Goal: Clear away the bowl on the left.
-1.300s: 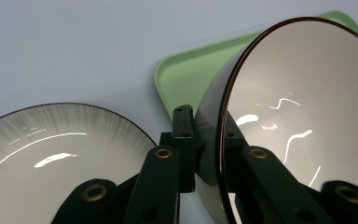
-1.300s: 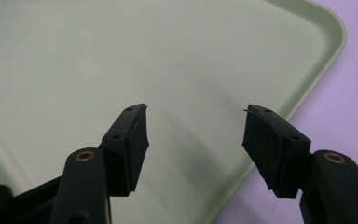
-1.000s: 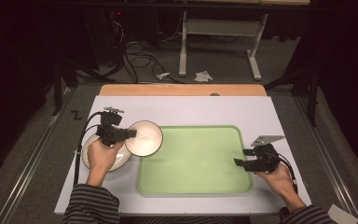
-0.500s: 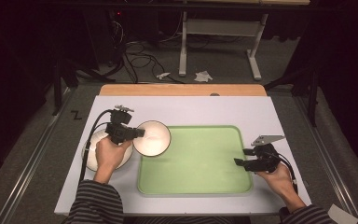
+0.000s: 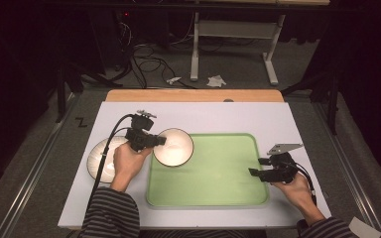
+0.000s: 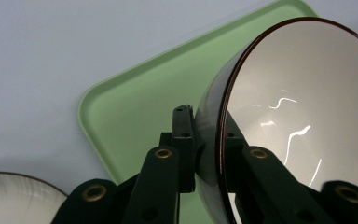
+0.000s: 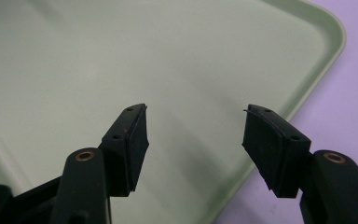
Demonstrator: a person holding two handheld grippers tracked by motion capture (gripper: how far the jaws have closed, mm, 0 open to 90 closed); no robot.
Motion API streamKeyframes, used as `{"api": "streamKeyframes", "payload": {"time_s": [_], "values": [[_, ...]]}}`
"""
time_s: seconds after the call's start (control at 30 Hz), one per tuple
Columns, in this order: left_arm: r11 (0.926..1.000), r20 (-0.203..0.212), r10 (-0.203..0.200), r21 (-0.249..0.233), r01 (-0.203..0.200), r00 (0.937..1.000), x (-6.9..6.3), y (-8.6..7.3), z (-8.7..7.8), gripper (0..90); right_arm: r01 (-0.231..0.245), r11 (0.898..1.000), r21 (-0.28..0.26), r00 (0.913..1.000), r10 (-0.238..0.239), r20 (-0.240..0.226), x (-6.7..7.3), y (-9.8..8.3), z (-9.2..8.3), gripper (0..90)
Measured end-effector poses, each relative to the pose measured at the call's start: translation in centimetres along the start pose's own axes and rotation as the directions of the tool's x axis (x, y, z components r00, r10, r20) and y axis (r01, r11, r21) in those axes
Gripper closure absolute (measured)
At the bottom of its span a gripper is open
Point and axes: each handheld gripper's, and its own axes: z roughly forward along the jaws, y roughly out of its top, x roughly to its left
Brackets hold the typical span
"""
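A bowl (image 5: 173, 147) with a dark outside and a pale inside hangs tilted over the left edge of the green tray (image 5: 218, 173). My left gripper (image 5: 158, 141) is shut on the bowl's (image 6: 303, 102) rim, one jaw inside and one outside. A white plate (image 5: 100, 157) lies on the table left of the tray, partly under the left hand. My right gripper (image 5: 254, 172) stands open with nothing between its fingers, just above the tray's (image 7: 74, 70) right side.
The tray rests on a white table top (image 5: 218, 116) with a wooden strip (image 5: 193, 95) at its far edge. Beyond the table are cables (image 5: 144, 54) and a desk frame (image 5: 228, 44) on the floor.
My left gripper has carried the bowl to the right, off the plate and onto the tray's left edge. The right gripper has not moved.
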Motion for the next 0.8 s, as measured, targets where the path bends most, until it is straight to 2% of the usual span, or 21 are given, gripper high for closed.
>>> {"api": "streamKeyframes", "payload": {"time_s": [0.27,0.37,0.53,0.8], "values": [[0.9995,0.025,0.021,0.022,-0.022,0.9995,-1.4,-0.3,1.0,82.4,-0.001,1.0,0.002,1.0,0.001,0.0,0.0,0.0,0.0,41.5],[0.9995,0.029,0.016,0.025,-0.017,0.9994,-1.8,-0.5,1.4,82.4,-0.002,1.0,0.001,1.0,0.002,-0.002,0.0,0.0,0.0,41.5],[0.9983,0.036,0.036,0.045,-0.038,0.9987,-2.3,-0.8,2.0,82.4,-0.001,1.0,0.002,1.0,0.001,0.0,0.1,0.0,0.0,41.5],[0.9972,0.054,0.035,0.064,-0.039,0.9979,-3.5,-1.3,3.2,82.4,-0.004,1.0,0.004,1.0,0.004,0.0,0.0,0.0,0.0,41.5]]}}
